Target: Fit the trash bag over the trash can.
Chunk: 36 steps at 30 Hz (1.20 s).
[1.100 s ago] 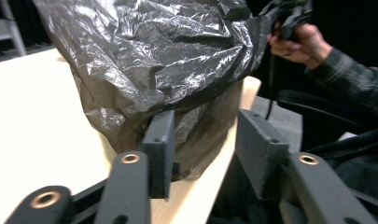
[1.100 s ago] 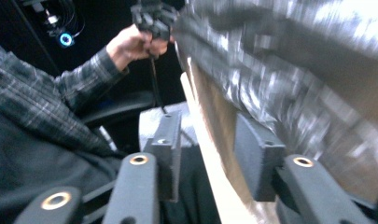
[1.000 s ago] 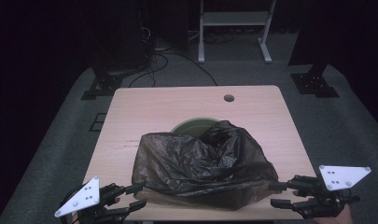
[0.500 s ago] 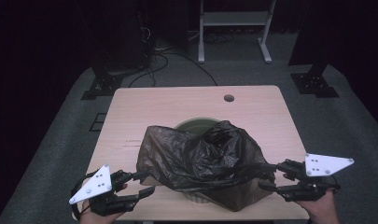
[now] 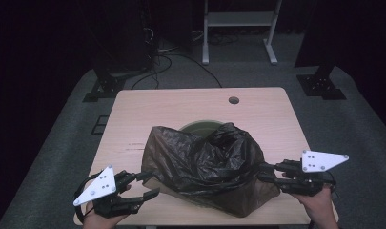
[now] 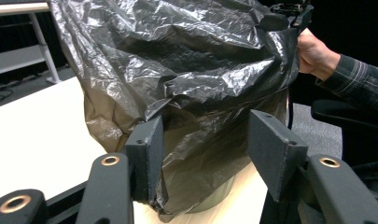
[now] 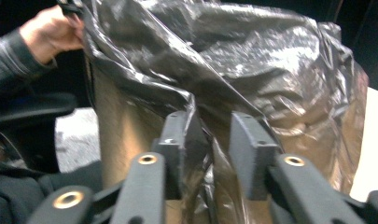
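Seen from the high view, a crumpled black plastic bag sits draped over a round bin on the near half of a pale wooden table, the bin's greenish rim peeping out behind the film; the left gripper waits at the bag's near-left corner with its jaws apart and nothing pinched, while the right gripper reaches into the bag's right flank. The left gripper view looks along two black jaws standing wide, a loose fold of the bag hanging between them and brushing the one on the view's left without being clamped, and the other hand shows beyond, at the far top edge of the film. The right gripper view has the jaws drawn well in, having just been closing, with a twisted pleat of the bag caught between the pads; the grip looks made, though the film is bunched and the picture somewhat blurred. Judged from its sheen and creases, the bag is very light, limp and slick, likely to slide through a shallow pinch and to stretch or tear if yanked. The safest hold appears to be a gathered, doubled fold near the hem on each side, taken deep in the pads, so the film can be pulled evenly down over the bin.
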Tool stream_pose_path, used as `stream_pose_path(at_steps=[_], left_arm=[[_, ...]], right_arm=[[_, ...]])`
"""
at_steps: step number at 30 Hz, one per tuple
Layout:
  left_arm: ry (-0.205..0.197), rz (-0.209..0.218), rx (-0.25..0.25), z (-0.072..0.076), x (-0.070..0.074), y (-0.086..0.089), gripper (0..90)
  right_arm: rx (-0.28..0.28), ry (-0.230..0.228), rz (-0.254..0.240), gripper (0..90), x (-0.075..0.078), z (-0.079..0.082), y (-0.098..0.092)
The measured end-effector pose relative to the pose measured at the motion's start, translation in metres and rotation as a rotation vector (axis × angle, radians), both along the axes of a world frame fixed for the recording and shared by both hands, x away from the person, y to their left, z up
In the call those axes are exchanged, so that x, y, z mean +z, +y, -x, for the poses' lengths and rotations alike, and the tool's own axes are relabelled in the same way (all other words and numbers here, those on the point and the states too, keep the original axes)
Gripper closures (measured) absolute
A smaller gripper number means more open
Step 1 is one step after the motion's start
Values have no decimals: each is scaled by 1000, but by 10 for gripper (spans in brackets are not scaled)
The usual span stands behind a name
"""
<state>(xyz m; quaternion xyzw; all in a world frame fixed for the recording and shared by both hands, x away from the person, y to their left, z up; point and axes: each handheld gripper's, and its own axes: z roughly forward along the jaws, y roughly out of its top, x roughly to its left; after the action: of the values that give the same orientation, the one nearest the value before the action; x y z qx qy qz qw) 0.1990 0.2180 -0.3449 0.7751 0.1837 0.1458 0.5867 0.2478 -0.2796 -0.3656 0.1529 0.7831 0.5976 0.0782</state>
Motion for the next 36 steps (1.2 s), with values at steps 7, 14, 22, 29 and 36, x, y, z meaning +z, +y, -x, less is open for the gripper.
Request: stream_pose_path(at_steps=[7, 14, 22, 29, 36], left_arm=[[-45, -4, 15, 7, 10, -5, 371], [-107, 30, -9, 19, 29, -8, 369], [-110, 39, -60, 38, 46, -6, 396], [-43, 49, -179, 50, 54, 0, 400], [-30, 89, -178, 57, 58, 6, 374]], right_arm=[[35, -7, -58, 899, 18, 5, -6], [45, 15, -62, 900, 26, 2, -3], [31, 16, -48, 900, 29, 1, -4], [19, 25, -47, 900, 28, 1, -6], [19, 28, -41, 900, 28, 1, -5]])
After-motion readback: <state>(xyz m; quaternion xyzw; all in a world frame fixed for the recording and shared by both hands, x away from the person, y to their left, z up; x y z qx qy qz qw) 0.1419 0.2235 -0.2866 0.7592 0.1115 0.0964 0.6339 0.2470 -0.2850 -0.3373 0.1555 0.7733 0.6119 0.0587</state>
